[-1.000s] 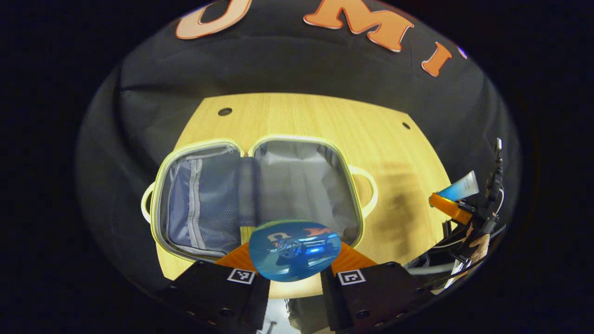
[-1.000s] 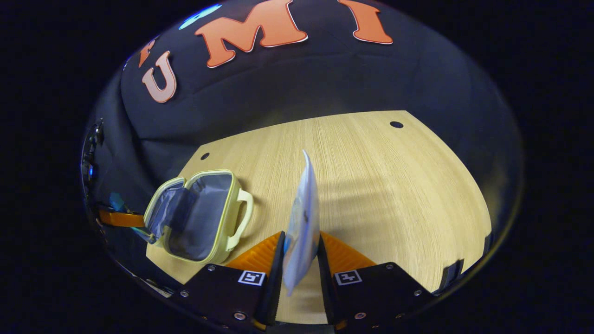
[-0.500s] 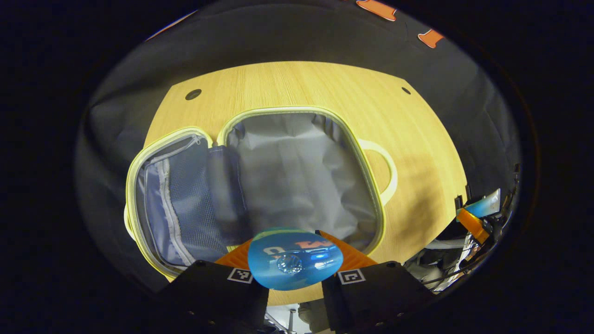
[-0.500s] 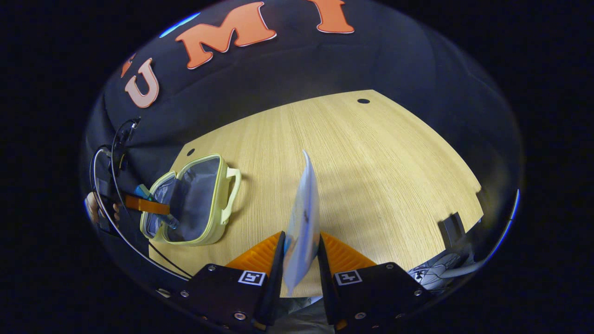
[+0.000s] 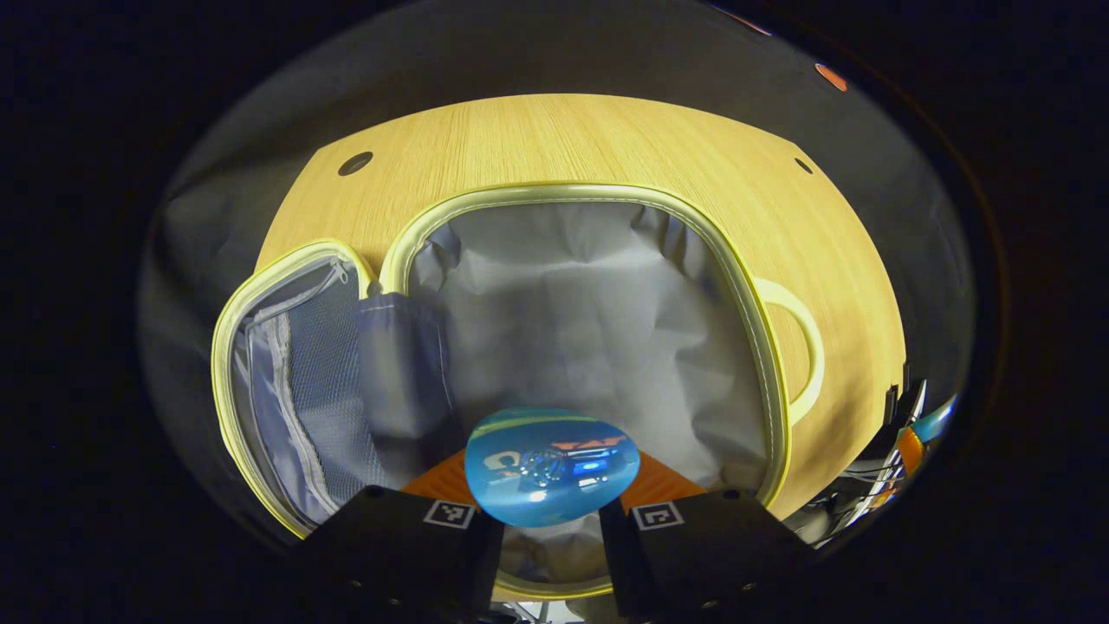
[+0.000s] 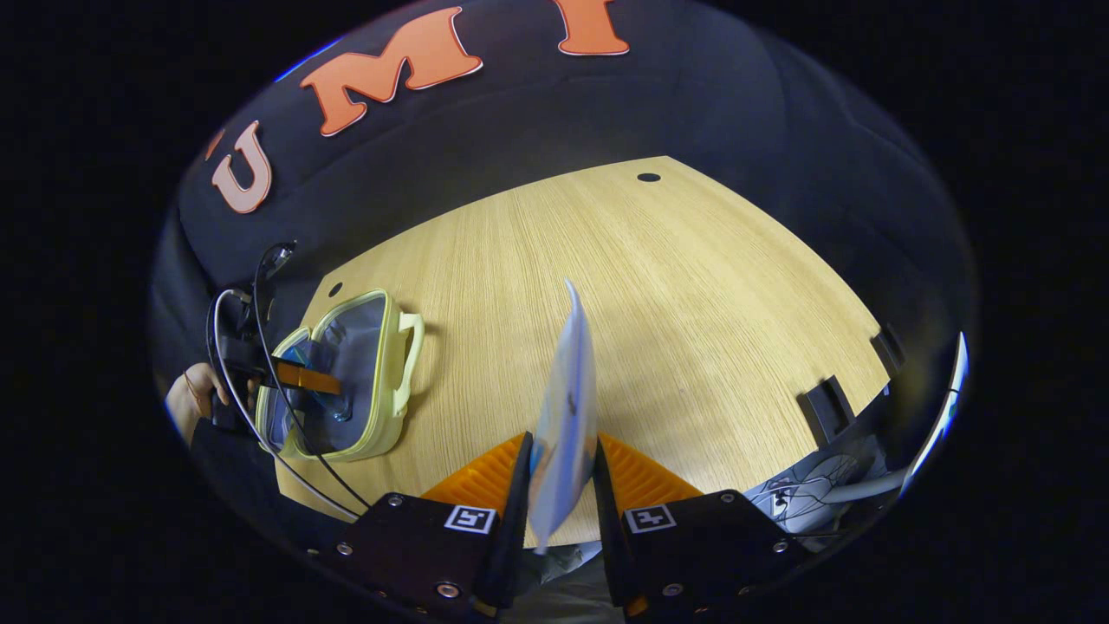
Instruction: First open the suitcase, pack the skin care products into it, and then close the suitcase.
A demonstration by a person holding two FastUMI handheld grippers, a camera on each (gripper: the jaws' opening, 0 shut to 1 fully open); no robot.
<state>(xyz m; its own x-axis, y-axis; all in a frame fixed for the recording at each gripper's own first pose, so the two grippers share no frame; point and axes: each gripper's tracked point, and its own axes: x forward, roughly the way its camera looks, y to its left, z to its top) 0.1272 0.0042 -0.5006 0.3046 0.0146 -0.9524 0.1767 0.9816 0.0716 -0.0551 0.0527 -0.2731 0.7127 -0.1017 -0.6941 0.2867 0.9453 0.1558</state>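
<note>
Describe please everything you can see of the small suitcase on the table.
The suitcase is small, with a pale yellow shell and rim, and lies open flat on the wooden table. The right half is lined with crinkled grey fabric; the left half has a mesh pocket with a zipper. A loop handle sticks out on the right side. The left gripper holds a blue bottle over the right half; whether it touches the lining is unclear.

The table (image 5: 606,139) is light wood with a fine straight grain and a matt surface. The suitcase (image 5: 784,347) has a smooth pale-yellow rim that looks like plastic, a wrinkled grey cloth lining and, at the left of the frame, a mesh pocket (image 5: 299,381). The blue bottle (image 5: 552,466) is glossy and gives reflections, and the tube (image 6: 567,407) looks smooth, with a soft shine.
</note>
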